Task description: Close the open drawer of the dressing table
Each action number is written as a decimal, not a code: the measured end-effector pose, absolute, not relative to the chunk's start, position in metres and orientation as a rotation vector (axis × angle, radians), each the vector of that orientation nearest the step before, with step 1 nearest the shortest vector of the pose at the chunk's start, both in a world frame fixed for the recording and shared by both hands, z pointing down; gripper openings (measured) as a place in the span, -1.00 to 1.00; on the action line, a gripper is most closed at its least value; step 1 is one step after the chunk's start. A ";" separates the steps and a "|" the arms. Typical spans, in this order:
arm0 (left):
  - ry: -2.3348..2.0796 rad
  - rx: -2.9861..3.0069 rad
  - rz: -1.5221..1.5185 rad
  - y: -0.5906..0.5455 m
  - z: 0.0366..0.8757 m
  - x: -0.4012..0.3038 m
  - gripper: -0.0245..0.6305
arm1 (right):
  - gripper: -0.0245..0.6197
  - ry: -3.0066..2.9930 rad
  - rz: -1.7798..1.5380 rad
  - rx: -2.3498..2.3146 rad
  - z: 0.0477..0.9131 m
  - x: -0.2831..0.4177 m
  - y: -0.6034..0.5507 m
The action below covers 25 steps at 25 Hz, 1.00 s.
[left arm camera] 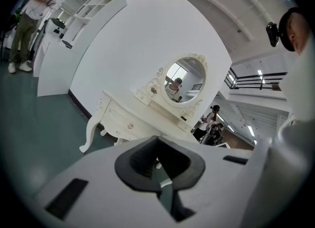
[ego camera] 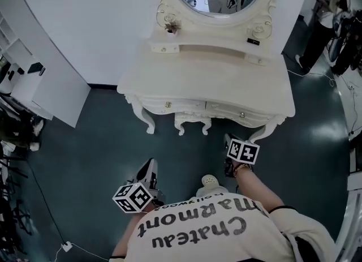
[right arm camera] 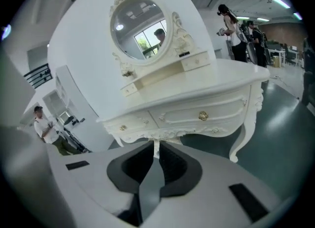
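Standing back from the dressing table, the person holds both grippers over the dark green floor in front of it. Its drawers sit flush with the front. The left gripper is closed on nothing; the right gripper is all but closed, also empty. A white shelf unit stands to the left and a bystander to the right.

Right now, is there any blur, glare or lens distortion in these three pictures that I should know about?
Head view: sharp and evenly lit, though the white dressing table looks nearly washed out. Left gripper view: strong fisheye, dark rounded corners, the wall bows. Right gripper view: same bowing, the mirror holds a bright reflection, ceiling lights glare top right.
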<state>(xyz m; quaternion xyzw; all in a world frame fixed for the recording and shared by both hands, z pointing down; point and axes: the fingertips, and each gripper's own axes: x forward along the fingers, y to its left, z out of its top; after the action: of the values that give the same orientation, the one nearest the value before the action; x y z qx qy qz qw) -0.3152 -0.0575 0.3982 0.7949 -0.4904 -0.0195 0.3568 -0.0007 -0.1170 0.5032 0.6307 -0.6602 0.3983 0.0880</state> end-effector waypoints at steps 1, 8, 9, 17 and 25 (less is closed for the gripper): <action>-1.252 2.071 -0.050 -0.055 0.395 -0.313 -0.90 | -0.76 -2.014 1.151 1.891 0.488 -0.004 -0.115; -1.168 2.188 -0.069 -0.036 0.364 -0.300 -0.90 | -0.79 -2.196 0.996 2.028 0.399 -0.013 -0.081; -1.155 2.209 -0.074 -0.034 0.358 -0.297 -0.90 | -0.79 -2.212 0.969 2.047 0.387 -0.013 -0.075; -1.131 2.277 -0.093 -0.006 0.336 -0.294 -0.90 | -0.79 -2.329 0.821 2.093 0.330 -0.038 -0.029; -1.143 2.287 -0.101 0.006 0.329 -0.285 -0.90 | -0.79 -2.351 0.775 2.046 0.326 -0.040 -0.018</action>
<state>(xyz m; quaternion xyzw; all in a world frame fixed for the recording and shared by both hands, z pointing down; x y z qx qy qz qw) -0.2849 0.0058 0.3293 0.8562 -0.4278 -0.0378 0.2873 -0.0403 -0.0176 0.3262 0.6366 -0.7316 0.2413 -0.0348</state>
